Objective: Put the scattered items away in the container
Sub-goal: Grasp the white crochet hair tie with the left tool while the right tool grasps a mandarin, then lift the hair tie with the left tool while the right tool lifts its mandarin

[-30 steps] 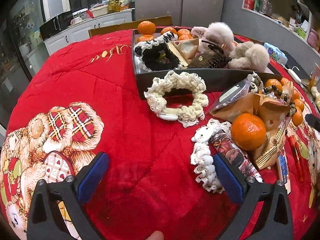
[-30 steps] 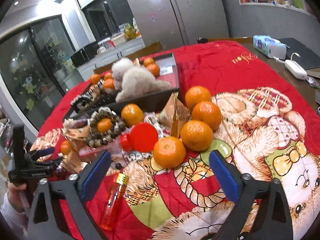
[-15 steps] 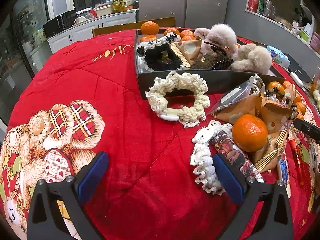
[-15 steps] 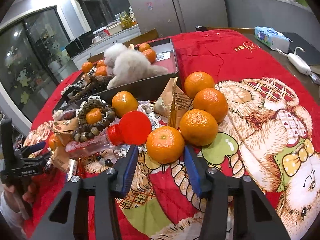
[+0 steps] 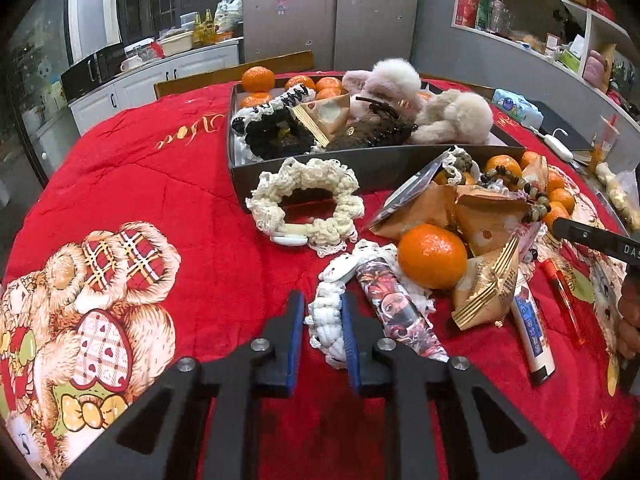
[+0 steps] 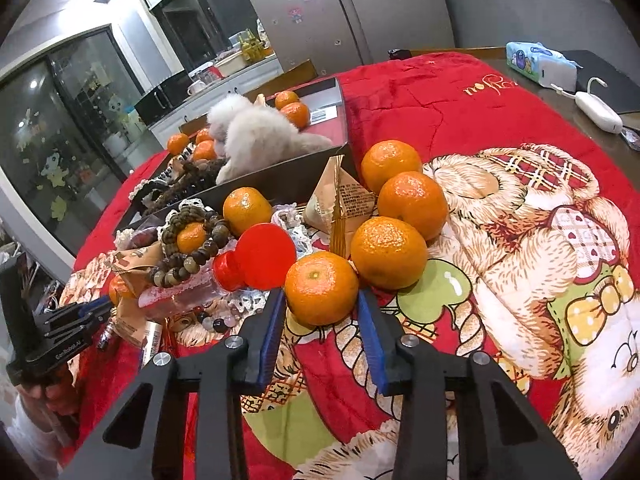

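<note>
The left tool (image 5: 323, 316) is sitting with its blue pads pressed against both sides of a white lace scrunchie (image 5: 329, 320), which is lying on the red blanket (image 5: 200, 184) covering the surface. A printed foil packet (image 5: 394, 312) is touching the scrunchie's right side, and a mandarin (image 5: 432, 255) is resting just beyond it against gold snack packets (image 5: 486, 292). A cream crochet scrunchie (image 5: 306, 208) is lying between the left tool and the near wall of the dark tray (image 5: 384, 164). The tray is holding fluffy pompoms (image 5: 456, 118), a black scrunchie (image 5: 276, 136) and several mandarins. A white tube (image 5: 532, 332) and a slim red vial (image 5: 564, 300) are lying toward the surface's right edge.

The right tool (image 6: 322, 320) is closing its pads around the nearest mandarin (image 6: 321, 287); whether both pads are touching the peel cannot be told. Three more mandarins are crowding behind it, one (image 6: 388, 252) touching it. A red-capped bottle (image 6: 240, 264) is lying just to its left, with a wooden bead bracelet (image 6: 188, 240) ringing a small mandarin beyond. A triangular paper packet (image 6: 340, 200) is leaning by the tray's corner.
</note>
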{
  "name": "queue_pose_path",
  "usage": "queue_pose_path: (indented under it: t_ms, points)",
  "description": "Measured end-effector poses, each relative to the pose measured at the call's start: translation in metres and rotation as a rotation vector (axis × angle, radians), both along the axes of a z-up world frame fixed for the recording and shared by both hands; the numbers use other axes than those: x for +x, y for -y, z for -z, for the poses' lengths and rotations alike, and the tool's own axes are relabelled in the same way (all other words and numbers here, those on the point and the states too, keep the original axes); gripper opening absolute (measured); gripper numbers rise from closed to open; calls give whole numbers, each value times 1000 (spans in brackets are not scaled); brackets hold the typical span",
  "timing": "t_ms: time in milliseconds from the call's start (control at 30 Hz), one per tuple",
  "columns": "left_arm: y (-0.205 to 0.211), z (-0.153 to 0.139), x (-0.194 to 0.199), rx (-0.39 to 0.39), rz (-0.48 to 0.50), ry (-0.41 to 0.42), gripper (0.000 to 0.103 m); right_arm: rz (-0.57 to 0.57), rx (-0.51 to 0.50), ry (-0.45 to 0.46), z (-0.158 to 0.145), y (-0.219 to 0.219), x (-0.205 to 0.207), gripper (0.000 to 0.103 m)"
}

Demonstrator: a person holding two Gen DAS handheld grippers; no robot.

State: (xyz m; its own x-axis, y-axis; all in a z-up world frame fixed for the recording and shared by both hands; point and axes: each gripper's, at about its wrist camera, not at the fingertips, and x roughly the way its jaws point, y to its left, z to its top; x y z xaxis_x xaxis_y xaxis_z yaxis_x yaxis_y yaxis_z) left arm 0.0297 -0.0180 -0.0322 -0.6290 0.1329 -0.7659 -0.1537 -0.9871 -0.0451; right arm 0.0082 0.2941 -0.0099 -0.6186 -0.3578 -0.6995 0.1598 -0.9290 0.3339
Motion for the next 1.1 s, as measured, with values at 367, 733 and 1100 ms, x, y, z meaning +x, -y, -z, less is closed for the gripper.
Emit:
queue_pose_path:
  t_ms: [367, 733, 1100]
  points:
    - [4, -4, 0, 21, -18, -1, 13, -16, 4, -50, -8, 3, 11, 34]
    - [14, -30, 11, 20, -50, -94, 12, -12, 2, -96, -18, 0, 14, 34]
    - [-1, -64, 35, 17, -2, -209, 12, -15, -4, -170, -33, 1, 23, 34]
